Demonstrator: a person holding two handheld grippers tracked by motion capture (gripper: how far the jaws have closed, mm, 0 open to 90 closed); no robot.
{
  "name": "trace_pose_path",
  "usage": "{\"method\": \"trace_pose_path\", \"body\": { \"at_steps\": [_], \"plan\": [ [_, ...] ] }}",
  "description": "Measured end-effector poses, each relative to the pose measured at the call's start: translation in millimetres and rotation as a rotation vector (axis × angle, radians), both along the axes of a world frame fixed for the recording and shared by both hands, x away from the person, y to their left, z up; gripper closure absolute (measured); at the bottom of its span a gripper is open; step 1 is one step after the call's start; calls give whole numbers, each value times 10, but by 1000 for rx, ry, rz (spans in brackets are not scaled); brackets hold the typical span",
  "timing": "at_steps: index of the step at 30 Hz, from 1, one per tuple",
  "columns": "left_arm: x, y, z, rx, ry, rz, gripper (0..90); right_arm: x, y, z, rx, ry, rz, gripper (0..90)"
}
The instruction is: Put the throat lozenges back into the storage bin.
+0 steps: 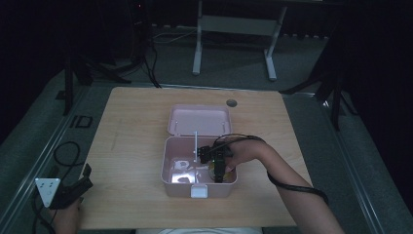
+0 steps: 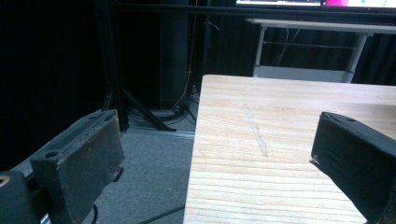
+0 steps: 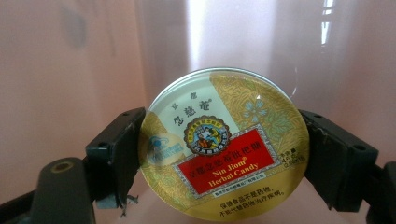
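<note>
The round candy tin (image 3: 224, 144) sits clamped between the jaws of my right tool (image 3: 223, 156), one jaw against each side of its rim. Its lid faces the right gripper view: gold pattern, a red label reading "Nin Jiom Herbal Candy". The tin is inside the pink box (image 1: 168, 168), at its right end, with pink walls behind and to both sides of it. In the high view my right tool (image 1: 219, 168) reaches down into the box over its right wall. The box stands open near the middle of the surface (image 1: 131, 126), its lid (image 1: 198, 119) folded back on the far side and a white latch (image 1: 198, 191) on the near wall. My left tool (image 1: 73, 187) rests at the near left corner of the surface, well apart from the box, jaws spread wide with nothing between them.
</note>
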State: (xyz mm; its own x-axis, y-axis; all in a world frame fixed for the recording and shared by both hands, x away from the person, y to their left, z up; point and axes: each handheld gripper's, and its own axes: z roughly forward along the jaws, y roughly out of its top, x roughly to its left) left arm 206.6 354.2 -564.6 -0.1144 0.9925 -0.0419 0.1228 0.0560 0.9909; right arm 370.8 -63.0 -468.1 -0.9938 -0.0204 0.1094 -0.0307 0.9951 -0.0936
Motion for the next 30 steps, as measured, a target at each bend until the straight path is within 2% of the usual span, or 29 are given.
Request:
{"method": "trace_pose_path", "body": {
  "at_steps": [1,2,3,9,15,17,26,28,30],
  "plan": [
    [0,0,0,0,1,-2,25,0,0,0,0,0,0,201],
    [1,-1,0,0,0,-2,24,-2,5,-70,-20,0,4,201],
    [1,-1,0,0,0,-2,25,-7,11,-88,-31,-16,9,201],
    [0,1,0,-1,0,-4,24,-13,24,-143,-46,-45,-4,201],
    [1,1,0,-2,0,-6,24,-24,23,-210,-53,-37,1,200],
    [1,1,0,-3,0,-6,24,-23,21,-220,-54,-18,-4,198],
    [-1,3,0,-4,-2,-5,24,-32,13,-188,-52,1,-12,188],
    [0,3,0,-5,-1,-6,24,-30,12,-166,-48,-1,-11,186],
    [0,1,0,-2,-1,-7,24,-18,9,-80,-25,-9,-22,186]
  ]
}}
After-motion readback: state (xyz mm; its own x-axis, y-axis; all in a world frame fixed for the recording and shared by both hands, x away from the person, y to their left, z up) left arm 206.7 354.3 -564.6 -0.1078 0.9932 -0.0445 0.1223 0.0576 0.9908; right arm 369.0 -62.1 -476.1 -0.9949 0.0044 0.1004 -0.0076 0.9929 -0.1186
